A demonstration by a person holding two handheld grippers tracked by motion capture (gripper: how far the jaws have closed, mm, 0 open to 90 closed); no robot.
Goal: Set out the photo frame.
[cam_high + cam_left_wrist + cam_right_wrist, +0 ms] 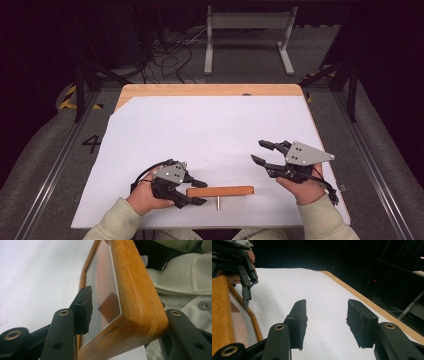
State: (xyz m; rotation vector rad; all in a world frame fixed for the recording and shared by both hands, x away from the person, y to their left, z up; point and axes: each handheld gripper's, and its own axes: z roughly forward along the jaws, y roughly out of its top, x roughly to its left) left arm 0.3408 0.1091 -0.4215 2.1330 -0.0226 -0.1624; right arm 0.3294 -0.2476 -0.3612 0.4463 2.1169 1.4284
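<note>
1. Near the front edge of the bench [150, 95], a wooden picture frame [220, 191] stands on its edge on the white sheet [210, 130], propped by a small metal leg [218, 202].
2. At the frame's left end, the left gripper [199, 192] straddles the corner, its fingers [83, 307] parted around the wood, one pad clear of the glass; no firm grip shows.
3. Off the frame's right end, the right gripper [259, 152] hovers apart, its fingers [299, 320] wide and empty.
4. By appearances, the frame is being set standing and let go; next, the left hand would need to draw back without tipping it.
</note>
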